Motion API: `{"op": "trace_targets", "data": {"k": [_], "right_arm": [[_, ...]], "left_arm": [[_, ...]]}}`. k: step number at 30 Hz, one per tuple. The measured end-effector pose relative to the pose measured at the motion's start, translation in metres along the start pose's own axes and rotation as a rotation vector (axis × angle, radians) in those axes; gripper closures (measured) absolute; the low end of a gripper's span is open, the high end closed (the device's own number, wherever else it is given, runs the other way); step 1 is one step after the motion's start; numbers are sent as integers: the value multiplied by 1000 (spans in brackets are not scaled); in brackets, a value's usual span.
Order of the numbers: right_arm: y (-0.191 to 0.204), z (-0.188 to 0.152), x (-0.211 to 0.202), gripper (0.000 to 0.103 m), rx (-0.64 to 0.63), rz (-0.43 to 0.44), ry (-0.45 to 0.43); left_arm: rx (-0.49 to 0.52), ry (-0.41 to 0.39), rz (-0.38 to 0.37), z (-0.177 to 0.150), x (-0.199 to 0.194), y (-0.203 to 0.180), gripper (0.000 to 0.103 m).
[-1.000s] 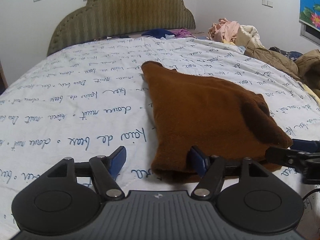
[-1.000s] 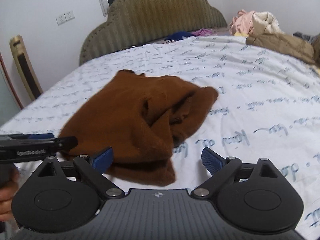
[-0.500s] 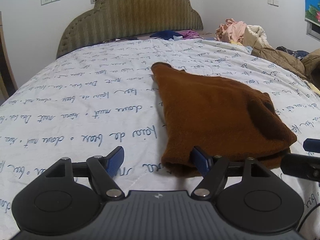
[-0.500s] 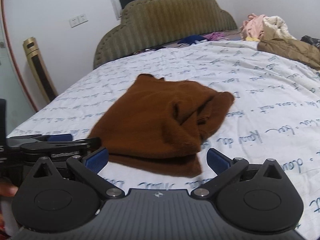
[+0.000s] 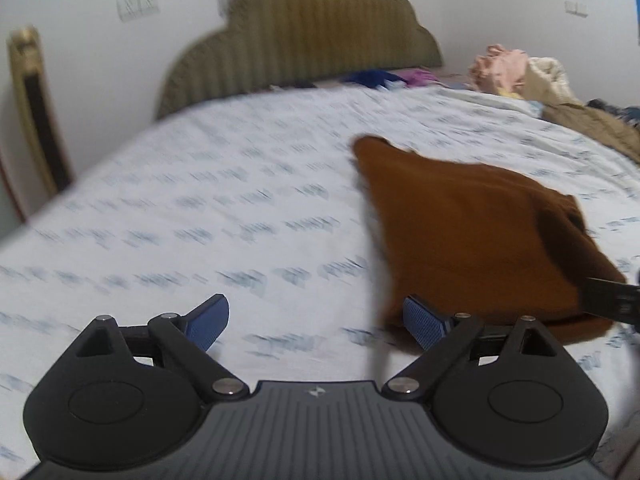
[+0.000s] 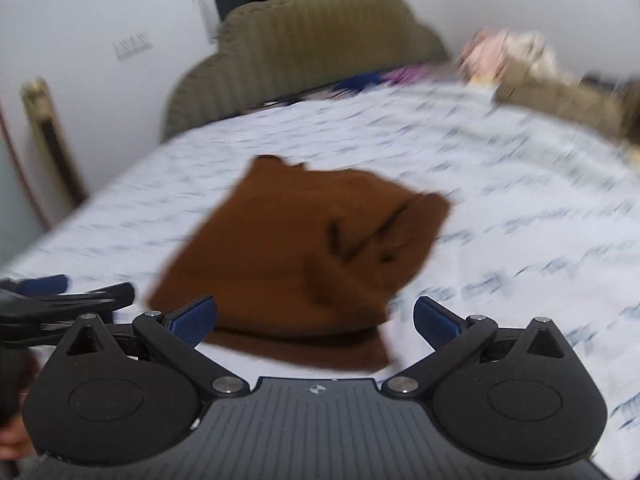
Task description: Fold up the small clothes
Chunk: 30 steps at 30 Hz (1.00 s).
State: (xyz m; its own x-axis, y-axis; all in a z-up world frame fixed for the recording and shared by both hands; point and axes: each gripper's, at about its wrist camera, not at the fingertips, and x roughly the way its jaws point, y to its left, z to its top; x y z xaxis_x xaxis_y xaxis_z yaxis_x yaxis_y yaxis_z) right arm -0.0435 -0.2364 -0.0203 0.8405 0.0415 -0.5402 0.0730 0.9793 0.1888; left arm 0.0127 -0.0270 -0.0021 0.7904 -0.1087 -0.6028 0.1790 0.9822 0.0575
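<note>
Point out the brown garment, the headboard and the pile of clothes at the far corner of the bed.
brown garment (image 6: 288, 248): right wrist view, middle of its folded top.
headboard (image 5: 304, 40): left wrist view, ribbed centre panel.
pile of clothes (image 5: 504, 66): left wrist view, pink item on top.

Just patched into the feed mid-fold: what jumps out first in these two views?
The brown garment stands out, lying folded and rumpled on the white bedsheet printed with blue script. Both hand-held grippers sit just short of its near edge with nothing in them: the left hand-held gripper is opening beside its left corner, the right hand-held gripper gapes wide over its hem. A heap of clothes waits by the ribbed headboard.
</note>
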Motion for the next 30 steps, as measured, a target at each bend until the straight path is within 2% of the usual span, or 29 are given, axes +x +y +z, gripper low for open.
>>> {"op": "trace_targets", "data": {"k": [2, 4, 9, 17, 23, 30], "right_arm": [[5, -5, 4, 0, -22, -42, -26], [8, -9, 6, 0, -51, -66, -44], [3, -16, 17, 0, -52, -82, -29], [-1, -29, 32, 0, -57, -76, -10], [1, -22, 25, 0, -62, -72, -40], [1, -26, 27, 0, -67, -62, -18]], "left_arm": [[-14, 5, -31, -5, 7, -6, 8], [-10, -2, -27, -9, 11, -11, 8], [-16, -19, -24, -15, 14, -14, 8], [-66, -19, -41, -21, 18, -7, 7], [-46, -32, -27, -22, 17, -10, 7], [-37, -34, -23, -23, 19, -12, 7]]}}
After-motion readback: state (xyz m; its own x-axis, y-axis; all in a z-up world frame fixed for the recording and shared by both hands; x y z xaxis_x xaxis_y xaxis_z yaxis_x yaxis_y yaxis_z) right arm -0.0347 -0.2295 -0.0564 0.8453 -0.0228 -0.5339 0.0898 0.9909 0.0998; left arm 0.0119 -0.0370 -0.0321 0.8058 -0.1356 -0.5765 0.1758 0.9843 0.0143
